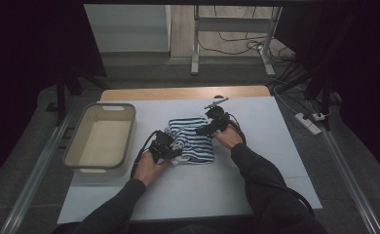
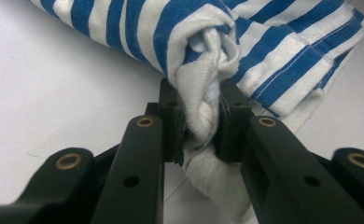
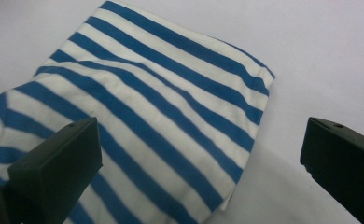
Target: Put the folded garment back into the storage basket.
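My left gripper (image 2: pixel 201 123) has its jaws pinching a bunched white fold of the blue-and-white striped knit cloth (image 2: pixel 283 51); the wad of fabric is squeezed between the two black pads and bulges out above and below them. In the high view my left gripper (image 1: pixel 164 146) sits at the cloth's near-left corner, my left hand (image 1: pixel 148 168) behind it.

The striped cloth (image 1: pixel 194 139) lies folded into a rough rectangle near the middle of the white desk (image 1: pixel 266 175), slightly toward the far edge. Its left end is rumpled where I hold it; the rest lies flat.

My right gripper (image 1: pixel 216 122) is at the cloth's far-right corner, my right hand (image 1: pixel 227 138) at the right edge of the fabric. In the right gripper view its jaws are spread wide, one over the striped cloth (image 3: pixel 171 107), the other over bare desk (image 3: pixel 320 56) past the folded edge. My right gripper (image 3: pixel 201 154) grips nothing.

A beige rectangular plastic tub (image 1: pixel 100 139), open on top, stands at the desk's left edge, apart from the cloth.
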